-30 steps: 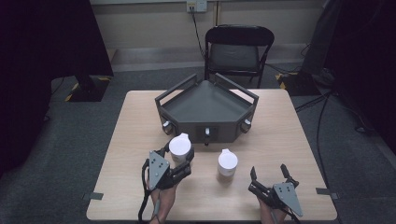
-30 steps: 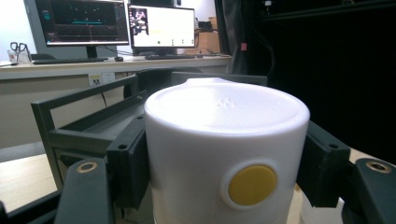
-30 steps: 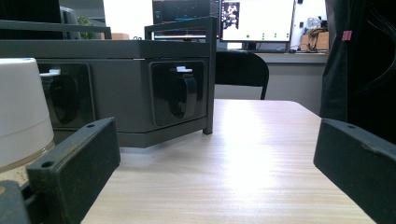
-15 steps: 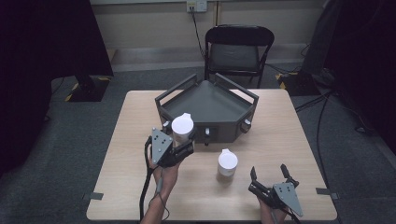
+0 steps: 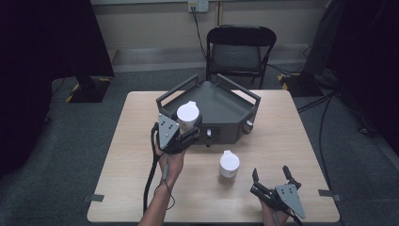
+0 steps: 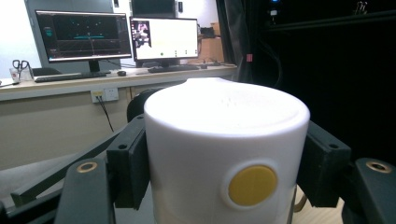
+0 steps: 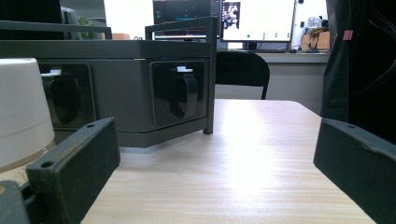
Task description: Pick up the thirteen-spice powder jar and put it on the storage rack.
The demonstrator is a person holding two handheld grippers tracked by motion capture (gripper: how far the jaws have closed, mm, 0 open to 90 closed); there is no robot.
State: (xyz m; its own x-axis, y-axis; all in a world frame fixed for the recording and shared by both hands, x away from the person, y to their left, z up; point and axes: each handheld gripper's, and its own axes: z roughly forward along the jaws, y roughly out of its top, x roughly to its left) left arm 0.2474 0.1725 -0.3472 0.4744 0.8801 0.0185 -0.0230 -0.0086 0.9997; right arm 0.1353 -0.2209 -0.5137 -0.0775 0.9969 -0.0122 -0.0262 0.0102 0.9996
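White cup [image 5: 188, 115] (clamped in left gripper [image 5: 184, 134]) above grey tray [image 5: 226, 101].

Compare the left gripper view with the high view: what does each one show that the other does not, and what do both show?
The left gripper view alone shows a yellow round button on the side of the held white container, and monitors on a desk behind.

The high view alone shows the second white container standing on the table, the grey tray, and the right gripper, open.

Both show the left gripper shut on the held white container.
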